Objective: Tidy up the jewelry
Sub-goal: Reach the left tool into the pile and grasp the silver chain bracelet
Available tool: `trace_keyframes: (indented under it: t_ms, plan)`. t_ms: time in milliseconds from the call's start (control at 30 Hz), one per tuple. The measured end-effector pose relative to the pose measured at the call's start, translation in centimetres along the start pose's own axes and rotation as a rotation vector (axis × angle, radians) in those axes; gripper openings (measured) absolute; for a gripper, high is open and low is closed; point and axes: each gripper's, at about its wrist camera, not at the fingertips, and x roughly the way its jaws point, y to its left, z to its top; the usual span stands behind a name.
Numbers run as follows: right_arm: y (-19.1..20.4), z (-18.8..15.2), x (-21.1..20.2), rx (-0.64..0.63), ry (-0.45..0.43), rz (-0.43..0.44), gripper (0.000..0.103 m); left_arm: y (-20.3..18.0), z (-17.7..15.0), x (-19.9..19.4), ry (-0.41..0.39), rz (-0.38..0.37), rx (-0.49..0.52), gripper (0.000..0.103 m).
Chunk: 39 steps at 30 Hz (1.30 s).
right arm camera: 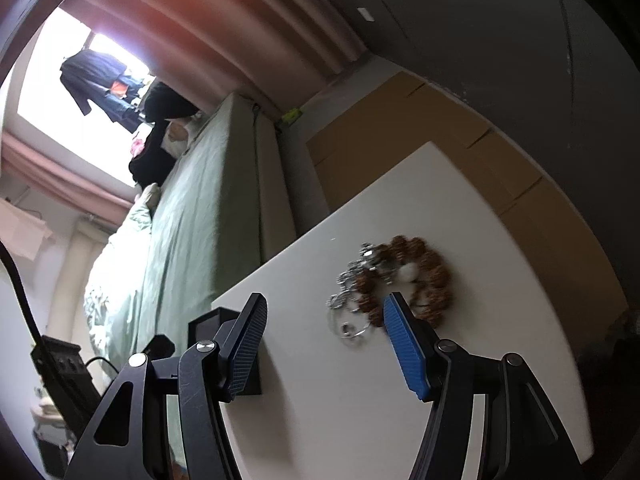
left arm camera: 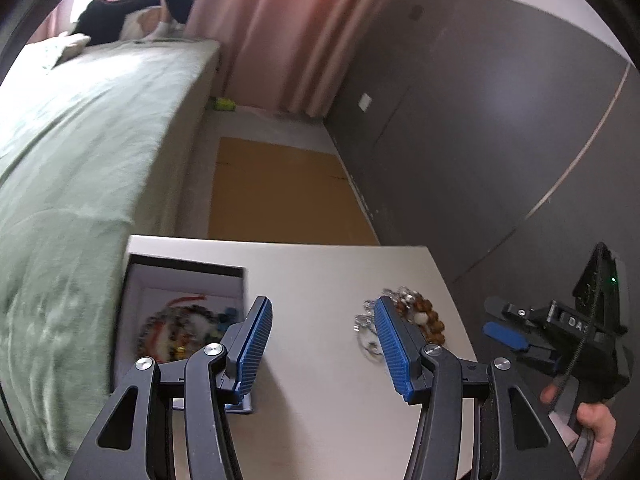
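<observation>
A brown wooden bead bracelet (left arm camera: 430,318) with one white bead lies on the white table (left arm camera: 320,280), tangled with a silver chain piece (left arm camera: 366,322). Both show in the right wrist view: bracelet (right arm camera: 432,272), chain (right arm camera: 348,304). An open dark box (left arm camera: 176,300) with a white lining stands at the table's left and holds several bead bracelets (left arm camera: 180,330). My left gripper (left arm camera: 324,342) is open and empty above the table, between box and bracelet. My right gripper (right arm camera: 324,344) is open and empty, just short of the chain; it also shows at the right of the left wrist view (left arm camera: 504,332).
A bed with a green cover (left arm camera: 80,140) runs along the table's left side. A grey wall (left arm camera: 480,120) stands to the right. Brown cardboard (left arm camera: 280,192) lies on the floor beyond the table. Pink curtains (left arm camera: 288,20) hang at the back.
</observation>
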Motion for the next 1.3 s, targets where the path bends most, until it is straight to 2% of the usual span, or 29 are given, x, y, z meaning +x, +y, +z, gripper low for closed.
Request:
trace_keyframes:
  t_ms: [200, 433, 633, 933, 1300]
  plan:
    - [-3.0, 0.9, -0.2, 0.075, 0.022, -0.001, 0.062, -4.2, 0.6, 1.8, 0.064, 0.024, 0.108, 0.055]
    - [-5.5, 1.8, -1.4, 0.125, 0.007, 0.021, 0.062, -8.6, 1.0, 4.7, 0.132, 0.015, 0.180, 0.054]
    - [-7.5, 2.5, -2.4, 0.153, -0.007, 0.017, 0.062, -11.3, 0.8, 7.2, 0.191, 0.037, 0.230, 0.053]
    - [-10.4, 3.1, -3.2, 0.212, -0.011, 0.014, 0.062, -12.4, 0.7, 12.1, 0.266, 0.071, 0.190, 0.049]
    - [-11.6, 3.4, -3.6, 0.236, -0.019, 0.013, 0.062, -12.4, -0.3, 16.7, 0.288, 0.138, 0.161, 0.044]
